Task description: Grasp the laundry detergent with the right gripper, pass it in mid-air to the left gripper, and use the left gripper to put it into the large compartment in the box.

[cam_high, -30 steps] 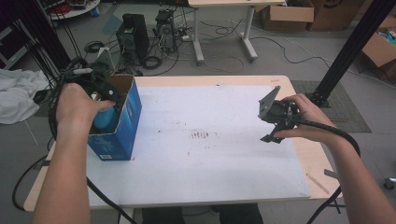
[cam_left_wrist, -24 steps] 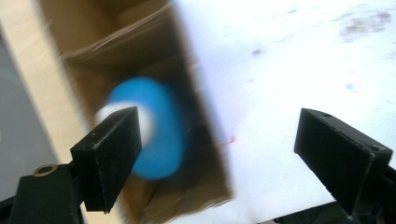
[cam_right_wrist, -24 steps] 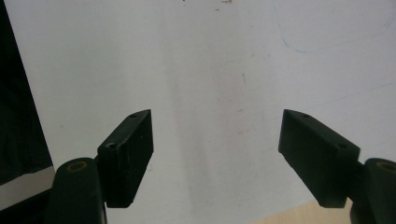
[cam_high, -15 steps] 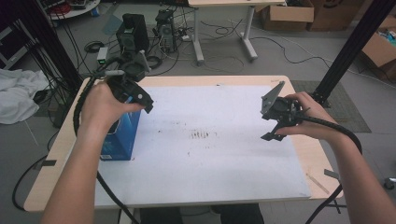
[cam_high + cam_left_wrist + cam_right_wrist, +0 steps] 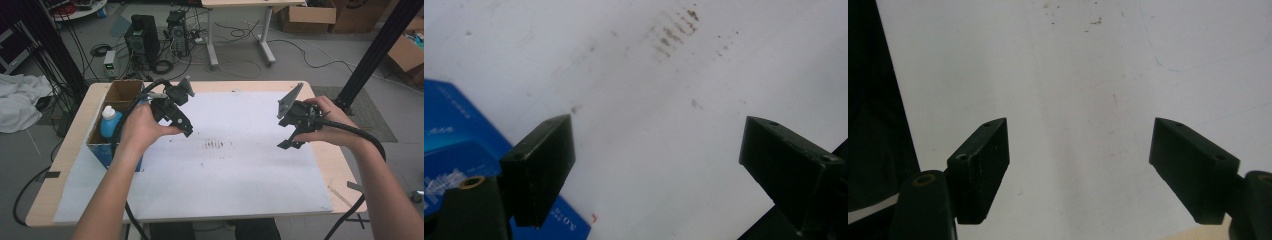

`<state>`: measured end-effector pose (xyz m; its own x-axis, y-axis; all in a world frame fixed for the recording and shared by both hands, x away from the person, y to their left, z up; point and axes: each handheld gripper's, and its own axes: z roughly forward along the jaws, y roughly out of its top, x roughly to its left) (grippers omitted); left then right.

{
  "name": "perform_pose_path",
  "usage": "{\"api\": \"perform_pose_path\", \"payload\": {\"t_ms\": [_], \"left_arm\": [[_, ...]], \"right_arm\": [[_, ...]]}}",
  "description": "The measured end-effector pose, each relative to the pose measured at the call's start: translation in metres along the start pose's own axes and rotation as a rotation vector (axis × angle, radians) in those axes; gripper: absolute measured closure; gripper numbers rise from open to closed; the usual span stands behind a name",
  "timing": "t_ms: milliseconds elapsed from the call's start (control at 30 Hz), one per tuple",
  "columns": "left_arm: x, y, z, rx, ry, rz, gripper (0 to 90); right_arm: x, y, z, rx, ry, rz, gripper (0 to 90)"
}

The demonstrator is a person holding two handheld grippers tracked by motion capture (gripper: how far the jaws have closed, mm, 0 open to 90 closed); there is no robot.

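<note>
At the left of the frame, the left gripper (image 5: pixel 186 131) had swung away from the blue box (image 5: pixel 102 150), jaws apart and empty, the bottle (image 5: pixel 110 121) left inside; the right gripper (image 5: pixel 287 144), jaws just widening, held nothing.

Legible text: none. Blue box (image 5: pixel 454 150), left gripper view: pale printed lettering on its side, too blurred and cropped to read; characters near its lower edge equally unclear. White sheet (image 5: pixel 664 125) on the table: brown smudge marks, no writing. Same blue box (image 5: pixel 107 155), high view: no lettering can be made out. Cardboard cartons (image 5: pixel 307 15) on the floor behind: no readable label
</note>
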<state>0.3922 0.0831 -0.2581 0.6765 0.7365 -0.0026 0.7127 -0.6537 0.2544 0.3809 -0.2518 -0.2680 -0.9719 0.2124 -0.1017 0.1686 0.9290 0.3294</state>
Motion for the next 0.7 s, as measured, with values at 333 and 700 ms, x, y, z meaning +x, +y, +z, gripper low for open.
{"api": "perform_pose_path", "payload": {"t_ms": [333,700], "left_arm": [[-0.017,0.006,0.028,-0.010,-0.054,0.071,15.5],[-0.027,0.011,0.039,0.004,-0.062,0.092,15.4]], "right_arm": [[-0.001,0.006,-0.001,-0.014,0.023,0.001,22.7],[-0.001,0.006,0.001,-0.005,0.029,0.003,22.5]]}}
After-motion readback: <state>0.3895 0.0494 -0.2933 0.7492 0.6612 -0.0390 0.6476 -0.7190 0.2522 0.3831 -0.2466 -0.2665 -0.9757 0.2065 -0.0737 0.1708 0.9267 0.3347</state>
